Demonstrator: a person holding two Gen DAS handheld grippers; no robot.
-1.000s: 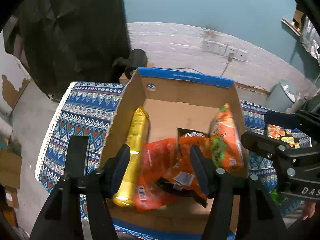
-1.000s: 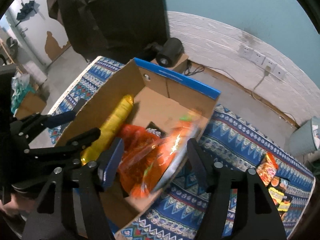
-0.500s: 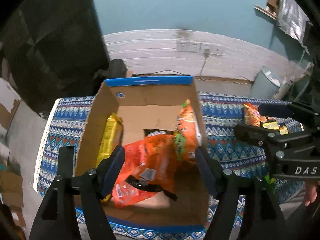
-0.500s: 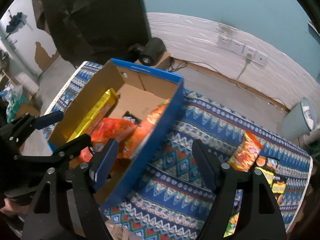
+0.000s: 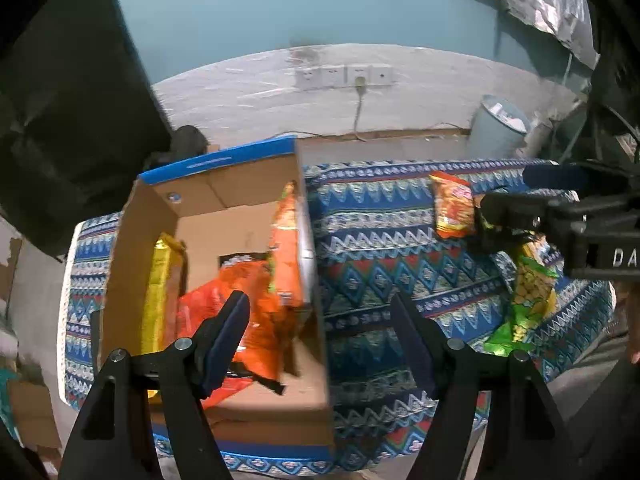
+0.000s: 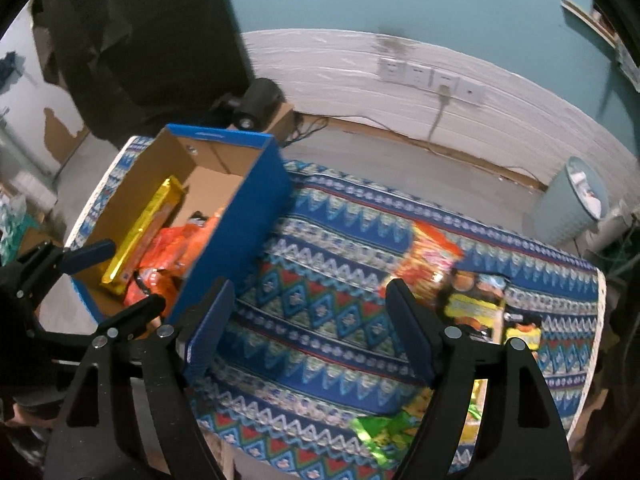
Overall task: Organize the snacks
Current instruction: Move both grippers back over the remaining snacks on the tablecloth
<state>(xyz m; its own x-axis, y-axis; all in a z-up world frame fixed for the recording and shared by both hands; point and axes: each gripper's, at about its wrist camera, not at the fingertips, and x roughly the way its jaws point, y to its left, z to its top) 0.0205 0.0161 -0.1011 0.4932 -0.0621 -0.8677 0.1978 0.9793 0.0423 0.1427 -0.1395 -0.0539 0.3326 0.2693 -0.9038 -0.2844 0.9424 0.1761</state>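
Only the right view shows the black-yellow packets (image 6: 476,308); both grippers (image 5: 320,316) (image 6: 308,300) are released, empty.

Right gripper (image 5: 556,216) body: I read white capital letters "DA" on its black side in the left wrist view; the rest ran past the edge of the picture.
Cardboard box (image 5: 224,164) rim: a white mark sat on the blue strip, too small for me to read.
Orange snack bags (image 5: 256,292) in the box: printing showed, but I could make out no word.
Orange packet (image 5: 450,208) on the patterned cloth (image 5: 372,240): its lettering was blurred, unreadable to me.
Green packet (image 5: 528,300): I could read no text.
Yellow-labelled packets (image 6: 476,308) in the right wrist view: the labels were too blurred for me to read.
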